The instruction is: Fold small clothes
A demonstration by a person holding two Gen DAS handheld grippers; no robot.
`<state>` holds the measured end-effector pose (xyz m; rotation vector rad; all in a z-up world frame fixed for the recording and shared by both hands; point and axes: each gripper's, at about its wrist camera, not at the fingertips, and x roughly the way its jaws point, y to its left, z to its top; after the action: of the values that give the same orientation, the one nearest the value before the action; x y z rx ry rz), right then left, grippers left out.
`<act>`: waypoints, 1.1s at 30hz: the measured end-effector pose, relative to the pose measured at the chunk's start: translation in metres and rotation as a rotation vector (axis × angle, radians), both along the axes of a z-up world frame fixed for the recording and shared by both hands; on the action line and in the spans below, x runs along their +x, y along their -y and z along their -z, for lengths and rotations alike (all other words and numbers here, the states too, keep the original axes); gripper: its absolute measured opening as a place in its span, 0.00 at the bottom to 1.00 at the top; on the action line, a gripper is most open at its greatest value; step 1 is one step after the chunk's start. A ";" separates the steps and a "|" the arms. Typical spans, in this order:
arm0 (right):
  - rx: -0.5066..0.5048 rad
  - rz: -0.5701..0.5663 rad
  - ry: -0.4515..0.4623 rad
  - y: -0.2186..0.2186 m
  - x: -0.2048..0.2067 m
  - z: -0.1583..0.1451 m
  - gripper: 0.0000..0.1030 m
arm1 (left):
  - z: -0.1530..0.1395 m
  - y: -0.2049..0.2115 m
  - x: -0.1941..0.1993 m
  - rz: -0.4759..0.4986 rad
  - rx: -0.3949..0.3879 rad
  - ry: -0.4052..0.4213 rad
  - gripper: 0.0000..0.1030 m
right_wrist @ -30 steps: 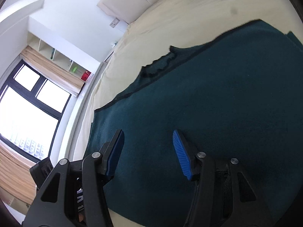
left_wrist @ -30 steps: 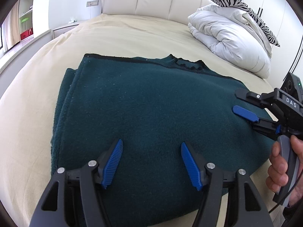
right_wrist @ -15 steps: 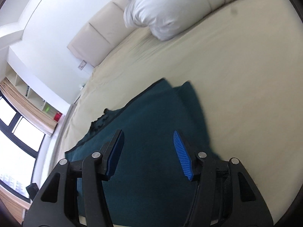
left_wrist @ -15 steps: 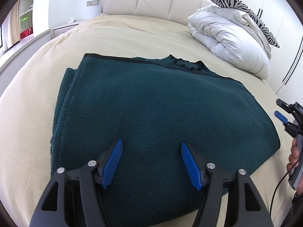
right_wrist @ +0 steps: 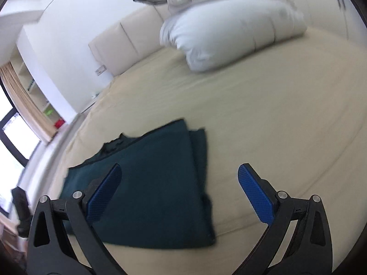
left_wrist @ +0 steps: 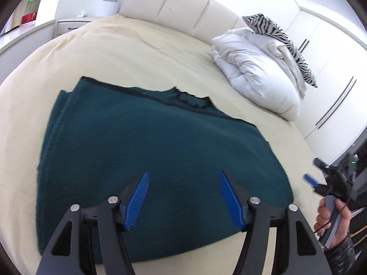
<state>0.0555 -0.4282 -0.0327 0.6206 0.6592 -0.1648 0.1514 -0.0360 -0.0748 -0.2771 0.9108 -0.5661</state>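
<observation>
A dark green sweater [left_wrist: 149, 142] lies folded flat on the beige bed [left_wrist: 137, 52], its neckline toward the headboard. My left gripper [left_wrist: 182, 176] hovers over the sweater's near edge, open, with nothing between its blue pads. My right gripper [right_wrist: 180, 168] is off the sweater's right side, above the bare sheet beside the folded edge [right_wrist: 149, 183]. Its jaws are opening wide and nothing is between them. In the left wrist view the right gripper [left_wrist: 317, 175] shows at the far right, held by a hand [left_wrist: 330, 215].
A bunched white duvet [left_wrist: 257, 73] and a zebra-striped pillow [left_wrist: 275, 29] lie at the bed's far right. The padded headboard [left_wrist: 183, 6] lines the back. A nightstand [left_wrist: 71, 25] stands far left and wardrobe doors [left_wrist: 332, 68] on the right.
My right gripper drew away from over the sweater to its right side and its jaws spread much wider. My left gripper rose a little above the sweater and stayed open.
</observation>
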 end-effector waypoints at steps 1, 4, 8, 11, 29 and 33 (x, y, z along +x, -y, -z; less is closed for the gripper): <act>0.088 -0.017 -0.026 0.008 0.004 0.011 1.00 | 0.001 0.003 0.002 0.006 -0.008 -0.009 0.64; 0.285 -0.009 -0.057 0.032 0.007 0.043 0.97 | 0.006 0.009 0.008 0.013 -0.020 -0.025 0.64; 0.436 -0.055 -0.088 0.043 0.019 0.069 0.89 | 0.020 0.010 0.012 0.003 -0.039 -0.074 0.63; 0.466 -0.088 -0.143 0.043 0.032 0.086 0.82 | 0.027 0.008 0.011 0.006 -0.044 -0.086 0.63; 0.540 -0.042 -0.142 0.049 0.030 0.091 0.64 | 0.035 0.001 0.008 0.012 -0.060 -0.097 0.57; 0.543 -0.011 -0.122 0.056 0.027 0.091 0.64 | 0.037 0.001 0.008 0.018 -0.045 -0.101 0.57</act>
<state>0.0825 -0.4844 -0.1241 1.1339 0.8322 -0.0091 0.1592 -0.0374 -0.1115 -0.3409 0.9996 -0.5939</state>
